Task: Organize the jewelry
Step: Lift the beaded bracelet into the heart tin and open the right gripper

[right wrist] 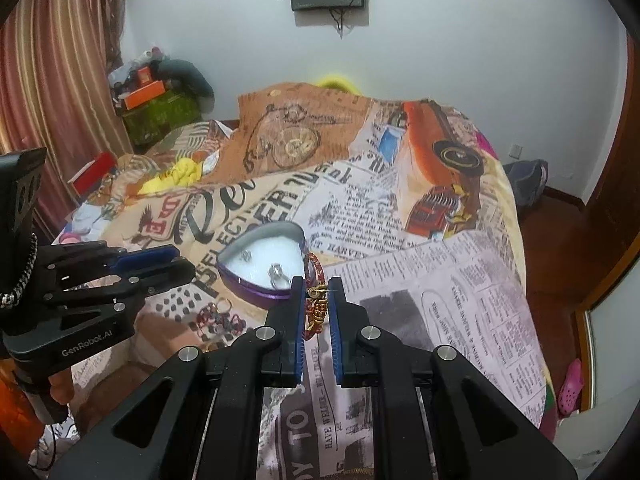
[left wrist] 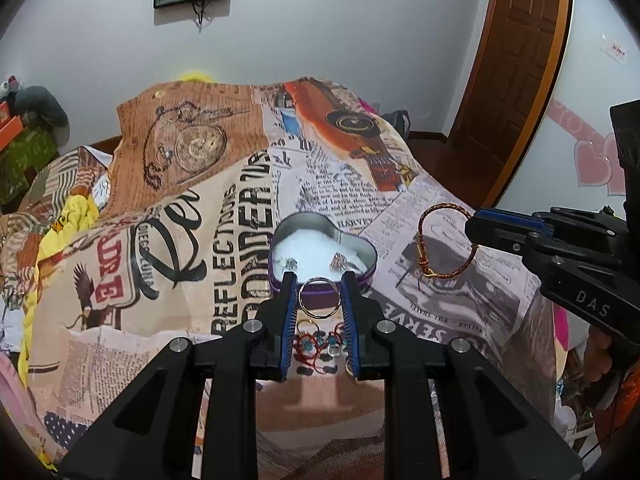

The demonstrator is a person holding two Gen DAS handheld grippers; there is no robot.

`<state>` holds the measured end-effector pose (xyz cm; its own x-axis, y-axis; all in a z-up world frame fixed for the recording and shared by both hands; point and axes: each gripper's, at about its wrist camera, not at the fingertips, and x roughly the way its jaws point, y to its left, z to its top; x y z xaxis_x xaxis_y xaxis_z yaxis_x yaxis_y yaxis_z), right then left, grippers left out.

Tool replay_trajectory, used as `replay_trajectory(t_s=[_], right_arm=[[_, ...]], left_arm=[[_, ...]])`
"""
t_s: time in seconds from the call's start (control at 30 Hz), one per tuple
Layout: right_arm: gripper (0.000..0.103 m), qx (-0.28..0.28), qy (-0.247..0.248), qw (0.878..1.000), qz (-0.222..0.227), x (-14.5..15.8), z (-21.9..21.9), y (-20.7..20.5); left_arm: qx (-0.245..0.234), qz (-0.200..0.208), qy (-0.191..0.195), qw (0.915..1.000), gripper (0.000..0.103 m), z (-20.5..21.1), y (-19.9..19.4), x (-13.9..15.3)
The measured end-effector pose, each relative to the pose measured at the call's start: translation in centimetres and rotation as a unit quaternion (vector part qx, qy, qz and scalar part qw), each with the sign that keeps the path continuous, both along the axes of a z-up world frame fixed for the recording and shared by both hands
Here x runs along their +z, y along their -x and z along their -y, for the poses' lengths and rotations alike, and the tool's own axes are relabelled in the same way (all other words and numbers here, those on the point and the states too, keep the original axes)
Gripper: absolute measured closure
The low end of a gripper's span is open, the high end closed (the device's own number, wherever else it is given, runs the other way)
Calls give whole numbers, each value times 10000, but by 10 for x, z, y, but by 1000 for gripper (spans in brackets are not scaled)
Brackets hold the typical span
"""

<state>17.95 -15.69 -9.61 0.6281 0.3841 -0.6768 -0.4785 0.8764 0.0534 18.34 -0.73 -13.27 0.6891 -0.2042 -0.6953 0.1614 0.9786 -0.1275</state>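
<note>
- Holding a silver ring point(left wrist: 319, 297) between its blue pads, the left gripper point(left wrist: 319, 300) hangs just in front of the heart-shaped tin point(left wrist: 362, 276), above the bedspread
- Right gripper point(right wrist: 318, 300): closed on a braided red-and-gold bracelet point(right wrist: 316, 304) at its gold clasp; in the left wrist view the bracelet's loop point(left wrist: 444, 240) hangs from the fingertips above the bedspread point(left wrist: 200, 240), to the right of the tin
- Tin: purple wall, white lining; two small silver pieces point(right wrist: 280, 274) lie inside, apart from each other
- Loose jewellery point(left wrist: 320, 344): gold rings, red cord and blue beads lie in a heap on the bedspread just in front of the tin, beneath the left gripper
- Legible writing on the grippers: "DAS" point(left wrist: 592, 306) on the right gripper body; "GenRobot.AI" point(right wrist: 86, 346) on the left gripper body
- Legible print on the bedspread: "REFLECTIONS" point(left wrist: 226, 256), "SERVE" point(left wrist: 416, 326), "HARVEY" point(left wrist: 352, 223), and "HAVE WELBER" point(right wrist: 330, 432) near the right gripper; the smaller newsprint is too fine to read
</note>
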Motion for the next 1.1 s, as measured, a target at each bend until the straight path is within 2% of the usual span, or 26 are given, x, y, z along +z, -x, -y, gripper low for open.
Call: replay_trajectory(t_s=[0.4,0.8,1.1], right_arm=[[93,261,-190,9994,86,7,-26,-14],[93,618,-365,9973,-165,-7,-60,-35],[93,530,127,9974,-466,-41,-63,-66]], left_arm=[[112,112,-36,9999,82,-12,-15,0],[208,54,-41,9998,82,-26,-32,-13],[53,-143,-36,9999,82,-19,-51,-32]])
